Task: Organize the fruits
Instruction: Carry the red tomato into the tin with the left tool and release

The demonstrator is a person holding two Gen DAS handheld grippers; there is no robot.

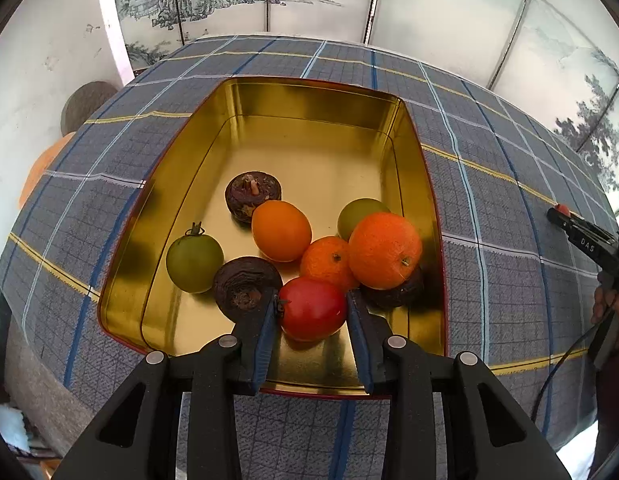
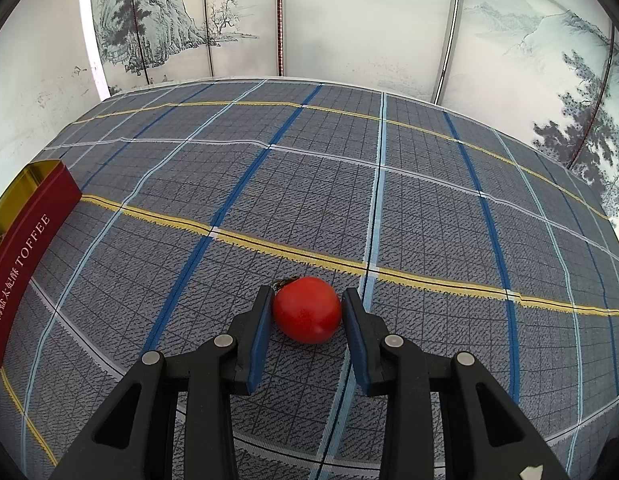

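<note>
In the left wrist view a gold-lined tin [image 1: 313, 100] holds several fruits: a red tomato [image 1: 312, 309], three oranges [image 1: 384, 250], two green tomatoes [image 1: 194, 258] and dark brown water chestnuts [image 1: 246, 286]. My left gripper [image 1: 312, 312] reaches into the tin with its pads on both sides of the red tomato, which rests on the tin floor. In the right wrist view my right gripper [image 2: 307, 308] has its pads against a second red tomato [image 2: 307, 309] lying on the checked tablecloth [image 2: 349, 184]. The right gripper also shows in the left wrist view [image 1: 565, 216].
The tin's red outer wall, marked TOFFEE [image 2: 25, 252], stands at the left edge of the right wrist view. A painted folding screen [image 2: 349, 20] stands behind the table. An orange stool [image 1: 37, 172] sits beyond the table's left edge.
</note>
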